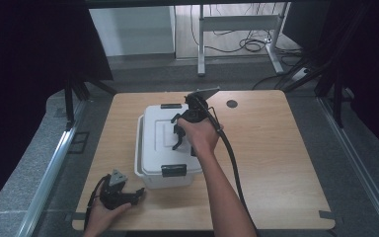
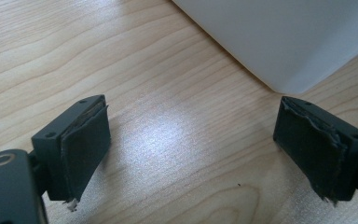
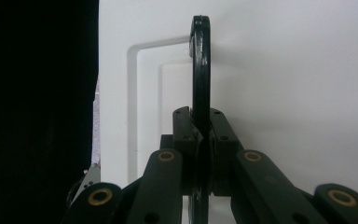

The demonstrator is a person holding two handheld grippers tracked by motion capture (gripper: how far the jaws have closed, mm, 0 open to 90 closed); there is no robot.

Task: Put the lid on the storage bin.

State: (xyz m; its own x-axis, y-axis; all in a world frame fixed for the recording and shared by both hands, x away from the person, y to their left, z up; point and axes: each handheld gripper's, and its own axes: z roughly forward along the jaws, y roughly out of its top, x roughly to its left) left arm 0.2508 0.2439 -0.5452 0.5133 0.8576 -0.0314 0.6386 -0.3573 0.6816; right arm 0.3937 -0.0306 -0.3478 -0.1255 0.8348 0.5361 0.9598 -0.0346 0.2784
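Over the white box (image 1: 165,143), the right gripper (image 1: 180,134) points down, fingers pinching what looks like its black handle (image 3: 200,70).

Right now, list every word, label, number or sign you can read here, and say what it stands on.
None can be read. The white storage box, its black handle clamped by the right gripper, the latches, the wooden table and the left gripper all show plain surfaces with no lettering.

Smooth white plastic box (image 1: 164,143) with a glossy black handle (image 3: 200,70) on a pale wood-grain table (image 1: 276,148).
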